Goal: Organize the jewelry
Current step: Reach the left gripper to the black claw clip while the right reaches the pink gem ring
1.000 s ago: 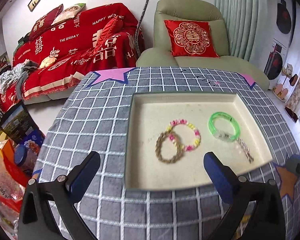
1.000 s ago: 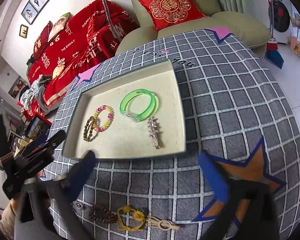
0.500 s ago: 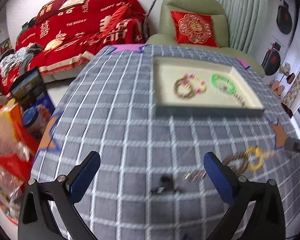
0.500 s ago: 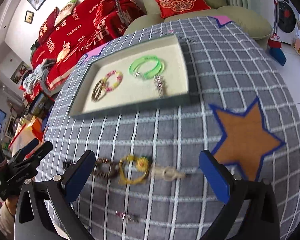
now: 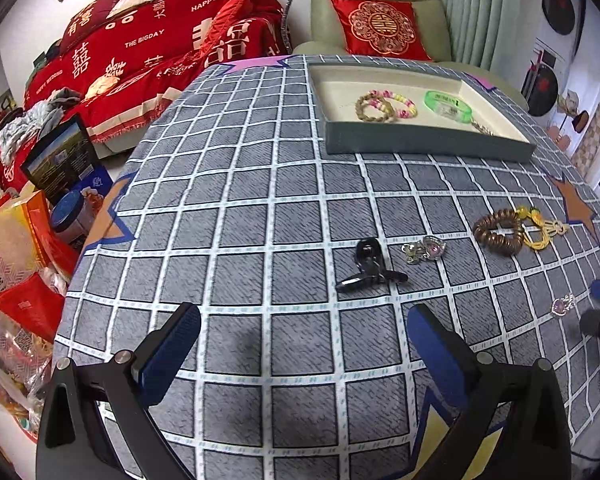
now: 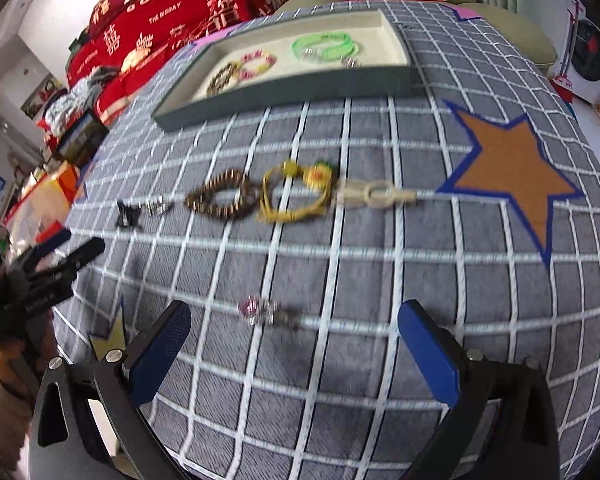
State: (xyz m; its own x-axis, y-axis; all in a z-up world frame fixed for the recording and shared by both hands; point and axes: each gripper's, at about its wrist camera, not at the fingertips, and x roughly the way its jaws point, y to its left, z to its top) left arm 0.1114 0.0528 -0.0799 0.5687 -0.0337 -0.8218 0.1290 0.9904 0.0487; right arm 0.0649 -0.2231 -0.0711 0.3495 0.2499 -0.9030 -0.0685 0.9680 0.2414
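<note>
A grey tray [image 5: 420, 142] [image 6: 284, 94] with a cream floor holds a woven bracelet [image 5: 374, 107], a pink-yellow bead bracelet [image 5: 400, 102], a green bangle [image 5: 448, 106] and a silver clip. On the cloth lie a black hair claw [image 5: 370, 266], a silver brooch [image 5: 424, 249], a brown bead bracelet [image 5: 498, 232] [image 6: 220, 196], a yellow cord charm [image 5: 540, 224] [image 6: 296, 192], a beige clip [image 6: 374, 193] and a pink-stone piece [image 5: 562, 305] [image 6: 260, 310]. My left gripper [image 5: 302, 342] is open and empty, short of the claw. My right gripper [image 6: 294, 338] is open, just behind the pink-stone piece.
The table has a grey checked cloth [image 5: 240, 208] with star patches [image 6: 508, 176]. A red-covered sofa [image 5: 148, 52] and a green armchair [image 5: 380, 8] stand behind it. Boxes and bags [image 5: 24, 240] crowd the floor at the left. The left gripper shows in the right wrist view [image 6: 40, 280].
Both grippers have pulled back from the tray toward the near side of the table and lowered. The loose jewelry on the cloth has come into view in front of them.
</note>
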